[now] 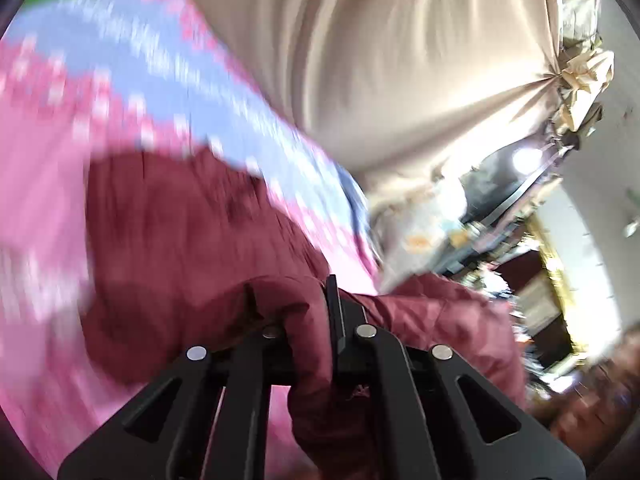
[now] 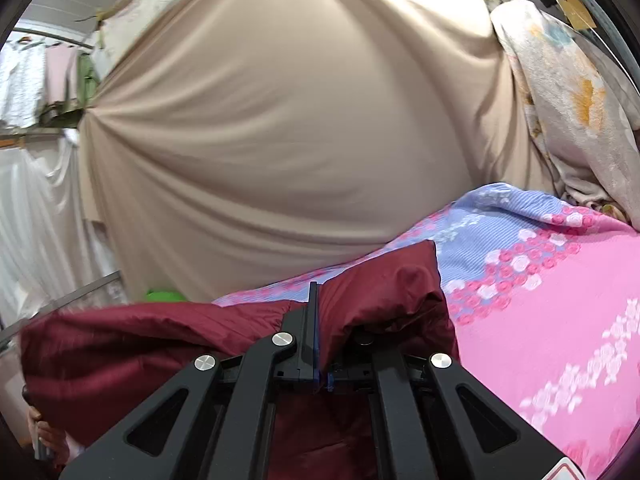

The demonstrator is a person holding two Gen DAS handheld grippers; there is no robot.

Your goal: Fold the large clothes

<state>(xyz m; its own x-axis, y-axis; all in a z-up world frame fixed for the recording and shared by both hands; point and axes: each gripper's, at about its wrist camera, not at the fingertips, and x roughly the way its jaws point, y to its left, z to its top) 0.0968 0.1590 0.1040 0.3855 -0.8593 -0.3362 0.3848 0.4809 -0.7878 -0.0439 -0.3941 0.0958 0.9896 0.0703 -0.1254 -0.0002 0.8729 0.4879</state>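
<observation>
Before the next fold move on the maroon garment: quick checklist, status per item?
1. Left gripper shut on the maroon garment: ok, cloth is bunched around the closed fingers.
2. Right gripper shut on the same garment: ok, fabric drapes over both sides of the closed fingers.
3. Garment spans between both grippers with no twist: cannot tell, the left wrist view is blurred.
4. Floral bedsheet free to lay the fold on: ok in the right wrist view, the pink area shows bare.
5. Beige curtain apart from the garment: ok, it hangs behind.
6. Edges aligned for the fold: cannot tell, corners are hidden.
</observation>
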